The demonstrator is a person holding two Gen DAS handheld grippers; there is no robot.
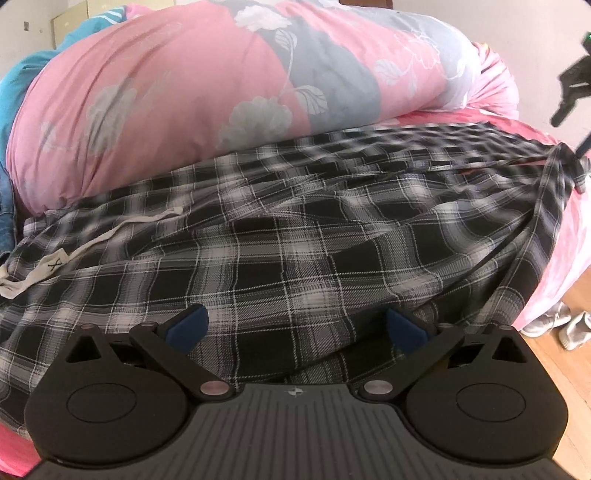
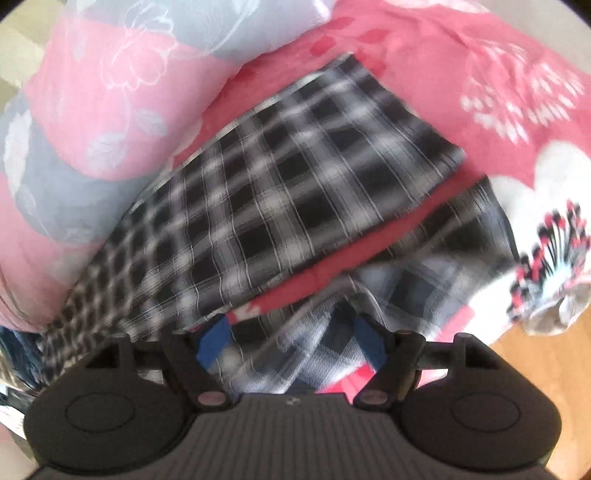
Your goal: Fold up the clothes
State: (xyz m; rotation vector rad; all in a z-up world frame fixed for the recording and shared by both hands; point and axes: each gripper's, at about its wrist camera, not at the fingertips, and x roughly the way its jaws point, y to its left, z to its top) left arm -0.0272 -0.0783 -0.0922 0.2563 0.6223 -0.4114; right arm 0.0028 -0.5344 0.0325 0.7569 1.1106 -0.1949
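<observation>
A rolled pink-and-grey floral duvet [image 1: 229,85] is lying across a bed covered in a pink patterned sheet [image 2: 480,74]. Pale shoes [image 1: 561,323] are sitting on the wooden floor [image 1: 554,369] beside it, with cream cupboards [image 1: 70,22] standing against the far wall.

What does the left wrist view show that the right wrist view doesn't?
Only the left wrist view: the open left gripper over the plaid garment, shoes on the wood floor, the right gripper's body beyond. Only the right wrist view: the right gripper with plaid cloth between its pads and a bare strip of pink sheet. Both: the garment and the floral duvet.
</observation>
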